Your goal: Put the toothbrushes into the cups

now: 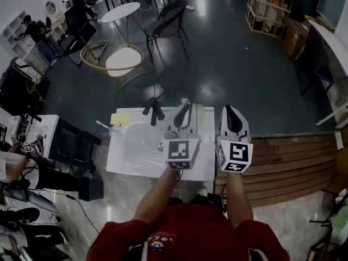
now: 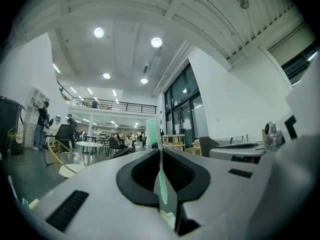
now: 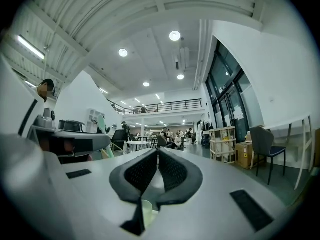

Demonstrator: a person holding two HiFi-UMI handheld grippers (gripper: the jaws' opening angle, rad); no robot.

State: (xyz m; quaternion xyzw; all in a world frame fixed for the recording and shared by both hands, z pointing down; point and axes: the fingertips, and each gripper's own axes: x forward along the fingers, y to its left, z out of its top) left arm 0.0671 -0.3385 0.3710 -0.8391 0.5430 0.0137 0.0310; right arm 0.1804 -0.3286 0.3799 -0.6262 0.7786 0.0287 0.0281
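Observation:
My left gripper (image 1: 184,110) (image 2: 160,151) is shut on a pale green toothbrush (image 2: 160,181). The brush stands upright between the pads, its bristle head (image 2: 152,132) above the jaws. This gripper hangs over the right part of a white washbasin (image 1: 128,162). My right gripper (image 1: 231,110) (image 3: 158,153) is level beside it, just past the basin's right edge, its jaws shut with nothing between them. The right gripper view shows the left gripper and the green toothbrush (image 3: 102,123) at its left. A clear cup (image 1: 116,130) stands at the basin's left rim with a thin white stick in it.
A black faucet (image 1: 154,111) stands at the basin's back rim, a yellow pad (image 1: 120,118) to its left. Wooden boards (image 1: 288,156) lie to the right, and a desk with gear (image 1: 27,132) to the left. Chairs and round tables (image 1: 122,58) stand on the dark floor beyond.

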